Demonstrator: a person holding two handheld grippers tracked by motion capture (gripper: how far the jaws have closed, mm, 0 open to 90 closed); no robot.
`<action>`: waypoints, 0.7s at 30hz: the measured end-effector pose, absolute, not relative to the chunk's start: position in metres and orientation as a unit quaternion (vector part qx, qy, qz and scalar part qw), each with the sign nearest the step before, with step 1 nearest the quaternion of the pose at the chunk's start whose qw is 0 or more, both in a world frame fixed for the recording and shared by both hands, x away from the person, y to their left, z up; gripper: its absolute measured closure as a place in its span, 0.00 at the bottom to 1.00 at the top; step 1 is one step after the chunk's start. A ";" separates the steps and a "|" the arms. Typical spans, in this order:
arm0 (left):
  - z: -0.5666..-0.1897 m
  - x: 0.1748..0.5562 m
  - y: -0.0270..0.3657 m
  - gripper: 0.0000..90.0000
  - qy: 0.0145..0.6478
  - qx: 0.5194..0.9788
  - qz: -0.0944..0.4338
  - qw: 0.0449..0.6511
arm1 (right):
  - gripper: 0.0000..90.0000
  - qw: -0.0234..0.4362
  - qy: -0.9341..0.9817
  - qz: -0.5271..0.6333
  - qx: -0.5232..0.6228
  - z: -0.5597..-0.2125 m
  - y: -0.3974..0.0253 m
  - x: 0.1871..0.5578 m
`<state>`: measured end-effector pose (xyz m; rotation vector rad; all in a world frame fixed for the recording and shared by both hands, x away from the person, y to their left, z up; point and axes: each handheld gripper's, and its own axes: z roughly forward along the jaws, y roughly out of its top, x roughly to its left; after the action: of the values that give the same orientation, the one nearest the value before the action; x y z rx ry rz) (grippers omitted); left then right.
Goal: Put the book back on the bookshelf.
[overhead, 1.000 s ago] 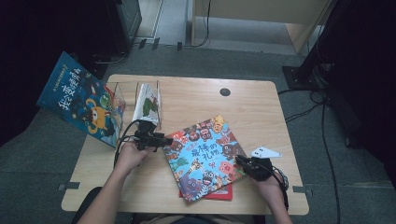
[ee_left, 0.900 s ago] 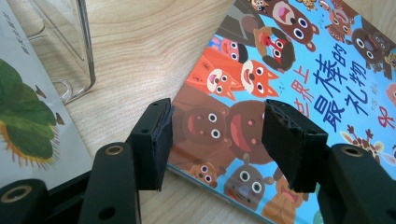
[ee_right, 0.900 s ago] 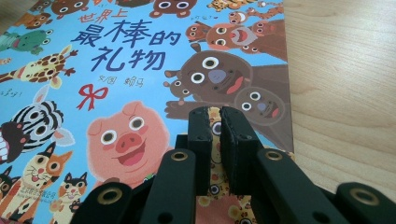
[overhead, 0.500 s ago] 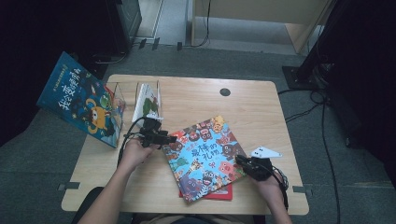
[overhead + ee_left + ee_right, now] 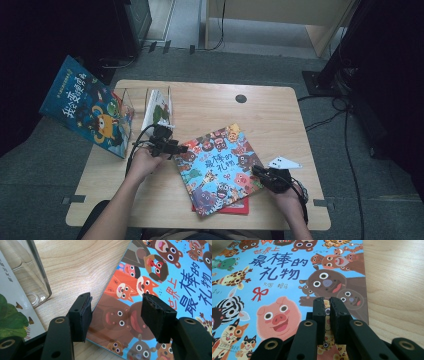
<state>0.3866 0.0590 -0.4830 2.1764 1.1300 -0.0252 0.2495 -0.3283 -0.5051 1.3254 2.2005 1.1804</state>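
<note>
**Blue picture book gripped at its right edge; left hand-held gripper now at its left corner**

The blue animal picture book (image 5: 218, 167) lies face up and skewed on the worktop (image 5: 280, 115), resting on top of a red book (image 5: 235, 207) whose edge projects at the near side. Its position on the worktop matches the earlier frames.

The right hand-held gripper (image 5: 329, 312) is at the book's right edge. Its jaws are nearly together, with only a narrow slit between the pads, and the cover edge sits in that slit. In the high view this right hand-held gripper (image 5: 262, 173) is in the same place as one second ago.

The left hand-held gripper (image 5: 117, 312) has its jaws spread wide and holds nothing. One pad stands over bare wood just beside the book's left edge; the other stands over the cover. Whether the pads touch the surface cannot be determined. In the high view the left hand-held gripper (image 5: 172, 147) has moved toward the book over the last second and now reaches its left corner.

Behind the left hand-held gripper stands a clear acrylic book stand (image 5: 125, 102) holding a white book with green leaves (image 5: 157, 107). A dark blue picture book (image 5: 85, 107) leans at the worktop's left edge. A small black grommet (image 5: 241, 98) is set near the far edge.
</note>
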 end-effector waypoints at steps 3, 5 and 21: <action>-0.483 0.385 0.059 0.48 0.437 0.835 -0.015 0.333 | 0.93 0.160 0.770 0.410 0.462 -0.505 -0.328 0.250; -0.483 0.383 0.059 0.48 0.436 0.837 -0.020 0.331 | 0.93 0.161 0.769 0.411 0.463 -0.505 -0.329 0.250; -0.481 0.359 0.066 0.44 0.431 0.841 -0.047 0.324 | 0.93 0.164 0.759 0.407 0.481 -0.505 -0.336 0.243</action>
<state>0.3585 0.0659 -0.4810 2.2050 1.1307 -0.1229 0.2432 -0.3355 -0.5046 1.3703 2.1652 1.1604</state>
